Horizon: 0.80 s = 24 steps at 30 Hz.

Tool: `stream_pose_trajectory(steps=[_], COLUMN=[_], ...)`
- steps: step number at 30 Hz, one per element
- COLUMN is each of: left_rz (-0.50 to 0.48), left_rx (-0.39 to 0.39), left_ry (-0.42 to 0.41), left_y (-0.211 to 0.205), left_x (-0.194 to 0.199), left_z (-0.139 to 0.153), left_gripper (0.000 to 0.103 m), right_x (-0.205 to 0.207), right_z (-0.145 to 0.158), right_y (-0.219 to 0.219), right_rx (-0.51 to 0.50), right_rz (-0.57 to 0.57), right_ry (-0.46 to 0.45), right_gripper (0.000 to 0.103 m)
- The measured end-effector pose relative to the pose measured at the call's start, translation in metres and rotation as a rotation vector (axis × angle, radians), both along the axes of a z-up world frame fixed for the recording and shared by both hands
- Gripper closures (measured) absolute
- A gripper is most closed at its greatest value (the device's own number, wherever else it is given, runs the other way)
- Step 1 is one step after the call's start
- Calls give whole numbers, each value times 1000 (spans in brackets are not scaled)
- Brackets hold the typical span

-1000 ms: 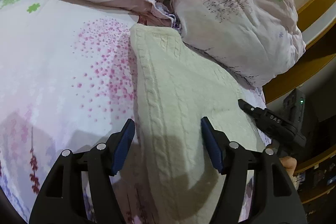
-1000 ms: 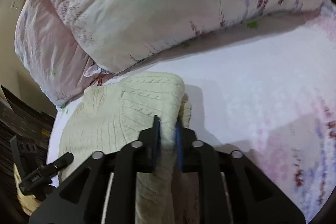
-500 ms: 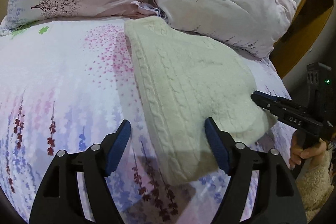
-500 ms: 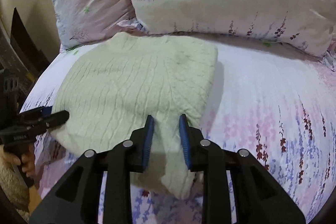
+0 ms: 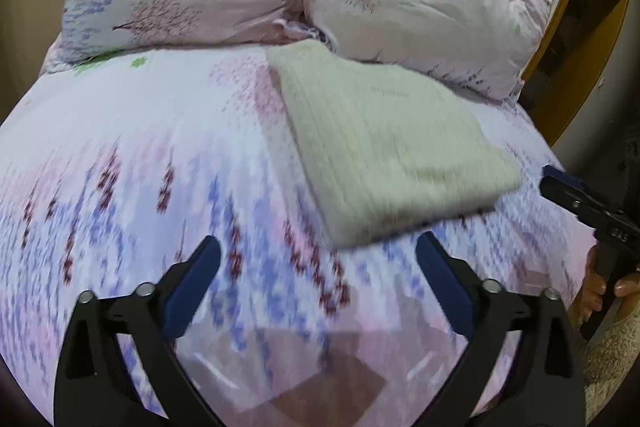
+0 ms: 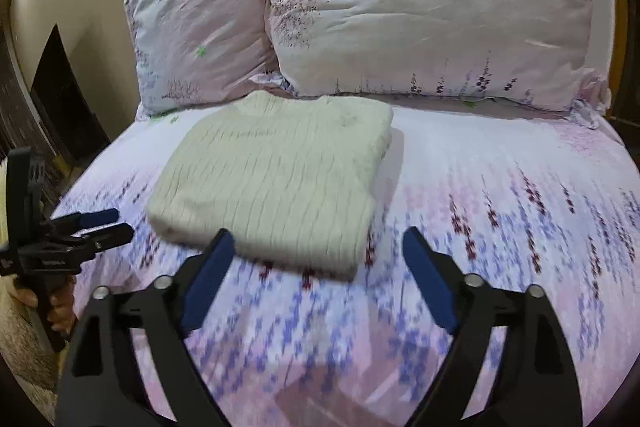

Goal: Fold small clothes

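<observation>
Cream sweater [image 6: 276, 183] sits folded mid-frame on the bed [image 6: 500, 187] below the pillows [image 6: 400, 7]. Left gripper [image 5: 318, 263] and right gripper [image 6: 314, 255] are both opening, nothing between them. Looks done; next it probably needs a fresh garment.

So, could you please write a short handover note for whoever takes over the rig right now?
Left gripper: jaws opening, nothing between them, clear of the sweater.
Right gripper: jaws opening, nothing between them, also clear.
Sweater: folded into a flat rectangle on the bed, its far edge just short of the pillows.
Done: this sweater looks folded and released.
Left: no other clothes in view; check for more to fold.
</observation>
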<state>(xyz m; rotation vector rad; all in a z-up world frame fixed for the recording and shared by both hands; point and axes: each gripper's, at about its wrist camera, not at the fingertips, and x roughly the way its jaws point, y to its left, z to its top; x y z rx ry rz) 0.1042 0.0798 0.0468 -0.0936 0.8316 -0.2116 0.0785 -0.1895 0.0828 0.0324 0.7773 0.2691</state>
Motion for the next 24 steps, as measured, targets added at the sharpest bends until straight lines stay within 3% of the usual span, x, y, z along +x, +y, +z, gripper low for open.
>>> stream_pose_trajectory(steps=[4, 8, 16, 24], left_rz=[32, 75, 81, 86], left_rx=[38, 78, 143, 224], left_ry=[27, 70, 110, 168], left_y=[-2, -6, -15, -26], left_x=[-18, -31, -50, -56], left_z=[-7, -13, -17, -29], left_gripper=[1, 1, 1, 1], right_x=[-21, -34, -50, -54], right_z=[-4, -14, -32, -48], right_y=[3, 6, 7, 16], right_rx=[-39, -70, -86, -172], right_rz=[-8, -8, -3, -29], right_ry=[14, 61, 166, 223], right_gripper=[3, 2, 2, 2])
